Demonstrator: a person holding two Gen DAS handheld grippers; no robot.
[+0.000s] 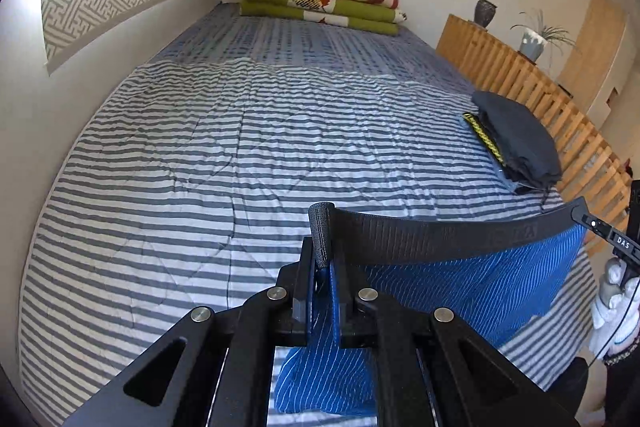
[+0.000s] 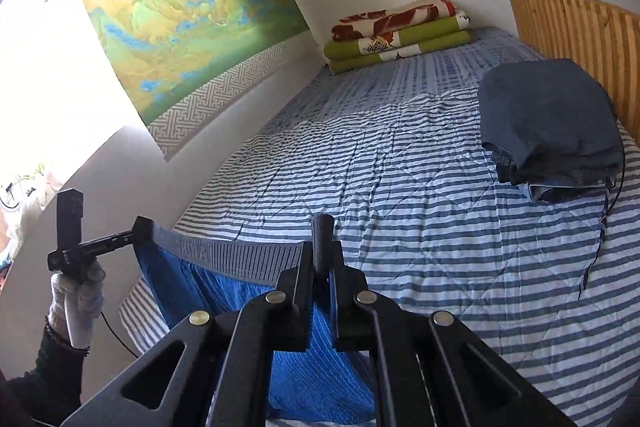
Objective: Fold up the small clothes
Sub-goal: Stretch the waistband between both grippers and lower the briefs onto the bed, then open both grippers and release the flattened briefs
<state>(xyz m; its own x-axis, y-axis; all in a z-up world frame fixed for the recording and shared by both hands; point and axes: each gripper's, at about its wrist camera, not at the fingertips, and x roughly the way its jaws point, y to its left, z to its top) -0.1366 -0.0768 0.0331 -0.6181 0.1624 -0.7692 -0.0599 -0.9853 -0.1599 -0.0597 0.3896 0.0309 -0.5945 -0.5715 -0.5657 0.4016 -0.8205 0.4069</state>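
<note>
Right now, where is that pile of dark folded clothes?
The pile of dark folded clothes sits on the striped quilt at the bed's right edge, against the wooden slatted rail, beyond the blue underwear.

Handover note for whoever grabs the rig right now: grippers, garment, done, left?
Left gripper: shut on one end of the waistband of the blue underwear.
Right gripper: shut on the other end.
The garment hangs stretched between them above the striped quilt.
Done: a folded dark pile sits by the wooden slats.
Left: lay this piece flat, fold it, probably add it to the pile.
</note>
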